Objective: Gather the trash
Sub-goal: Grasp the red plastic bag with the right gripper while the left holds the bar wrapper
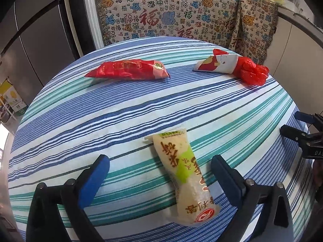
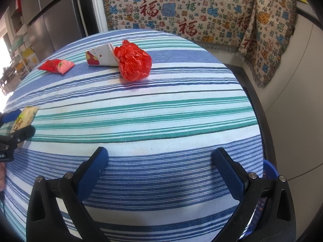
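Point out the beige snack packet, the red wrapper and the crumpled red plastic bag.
beige snack packet point(image 1: 182, 169): left wrist view, mid-body.
red wrapper point(image 1: 129, 70): left wrist view, centre.
crumpled red plastic bag point(image 2: 134, 61): right wrist view, middle of the bunch.

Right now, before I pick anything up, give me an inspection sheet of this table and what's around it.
Surface: striped tablecloth, blue, teal and white, flat.
Job's things: beige snack wrapper lying between the left gripper's fingers; red snack wrapper; flattened paper cup touching a crumpled red plastic bag.
Clutter: nothing seen beyond the trash.
Grippers: left gripper open, around the beige wrapper; right gripper open, over bare cloth.
Cables: nothing seen.
Surroundings: patterned blanket behind the table; blue basket at the table's right edge; dark cabinet on the left.
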Available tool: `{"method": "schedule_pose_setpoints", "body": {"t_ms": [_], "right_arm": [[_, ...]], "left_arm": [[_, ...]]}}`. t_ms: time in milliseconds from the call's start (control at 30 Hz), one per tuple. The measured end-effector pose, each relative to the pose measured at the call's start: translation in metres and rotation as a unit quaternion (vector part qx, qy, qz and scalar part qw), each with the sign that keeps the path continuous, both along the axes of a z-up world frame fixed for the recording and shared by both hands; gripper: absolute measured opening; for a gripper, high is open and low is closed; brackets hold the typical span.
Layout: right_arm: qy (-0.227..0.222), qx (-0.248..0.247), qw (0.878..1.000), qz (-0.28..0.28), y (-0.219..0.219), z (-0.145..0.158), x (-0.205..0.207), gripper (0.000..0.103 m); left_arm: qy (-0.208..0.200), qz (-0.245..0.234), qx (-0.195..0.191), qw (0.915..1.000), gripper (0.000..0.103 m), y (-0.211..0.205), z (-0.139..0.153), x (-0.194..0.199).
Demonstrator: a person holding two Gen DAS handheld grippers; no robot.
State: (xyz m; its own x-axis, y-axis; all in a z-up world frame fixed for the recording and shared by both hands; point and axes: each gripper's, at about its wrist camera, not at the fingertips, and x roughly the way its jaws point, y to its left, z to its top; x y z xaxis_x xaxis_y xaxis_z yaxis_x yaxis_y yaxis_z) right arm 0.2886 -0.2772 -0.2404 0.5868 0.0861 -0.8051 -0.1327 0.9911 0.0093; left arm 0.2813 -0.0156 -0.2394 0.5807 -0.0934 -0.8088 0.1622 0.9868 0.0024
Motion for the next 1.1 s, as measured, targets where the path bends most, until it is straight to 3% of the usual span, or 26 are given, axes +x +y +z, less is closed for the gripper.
{"method": "schedule_pose_setpoints", "body": {"t_ms": [133, 200, 433, 467, 533, 567, 633, 733, 867, 967, 1067, 1100], "right_arm": [[0.018, -0.001, 0.999, 0.032, 0.001, 0.002, 0.031, 0.102], [0.021, -0.004, 0.999, 0.046, 0.004, 0.01, 0.047, 0.093], [0.004, -0.015, 0.996, 0.088, 0.032, 0.033, 0.1, 0.092], [0.01, -0.018, 0.996, 0.088, 0.035, 0.03, 0.106, 0.086], [0.03, -0.017, 0.996, 0.08, 0.035, 0.023, 0.113, 0.041], [0.036, -0.007, 0.997, 0.072, 0.033, 0.022, 0.112, 0.028], [0.037, 0.026, 0.998, 0.047, 0.025, 0.023, 0.098, 0.028], [0.04, 0.036, 0.998, 0.016, 0.02, 0.026, 0.059, 0.028], [0.046, 0.059, 0.997, 0.011, 0.031, 0.023, -0.003, 0.029], [0.027, 0.048, 0.998, 0.013, 0.048, 0.016, -0.037, 0.034], [-0.002, 0.037, 0.999, 0.019, 0.059, 0.011, -0.053, 0.06], [-0.006, 0.03, 0.999, 0.022, 0.062, 0.01, -0.056, 0.064]], "left_arm": [[0.0, 0.0, 0.0, 1.0, 0.103, 0.0, 0.0, 0.0], [0.0, 0.001, 0.0, 1.0, 0.103, 0.0, 0.0, 0.0], [0.001, 0.001, 0.0, 1.0, 0.103, -0.001, 0.001, 0.0], [0.001, 0.002, 0.0, 1.0, 0.103, -0.001, 0.001, 0.0], [0.001, 0.002, 0.0, 1.0, 0.103, -0.001, 0.001, 0.0], [0.001, 0.002, 0.0, 1.0, 0.103, -0.001, 0.001, 0.0], [0.001, 0.002, 0.0, 1.0, 0.103, -0.001, 0.001, 0.0], [0.001, 0.002, 0.0, 1.0, 0.103, -0.001, 0.001, -0.001], [0.001, 0.003, 0.001, 1.0, 0.103, -0.002, 0.001, -0.001], [0.002, 0.003, -0.001, 1.0, 0.103, 0.0, 0.001, -0.002], [0.002, -0.001, 0.001, 1.0, 0.103, 0.008, 0.003, -0.01], [0.002, -0.002, 0.001, 1.0, 0.103, 0.013, 0.003, -0.014]]}}
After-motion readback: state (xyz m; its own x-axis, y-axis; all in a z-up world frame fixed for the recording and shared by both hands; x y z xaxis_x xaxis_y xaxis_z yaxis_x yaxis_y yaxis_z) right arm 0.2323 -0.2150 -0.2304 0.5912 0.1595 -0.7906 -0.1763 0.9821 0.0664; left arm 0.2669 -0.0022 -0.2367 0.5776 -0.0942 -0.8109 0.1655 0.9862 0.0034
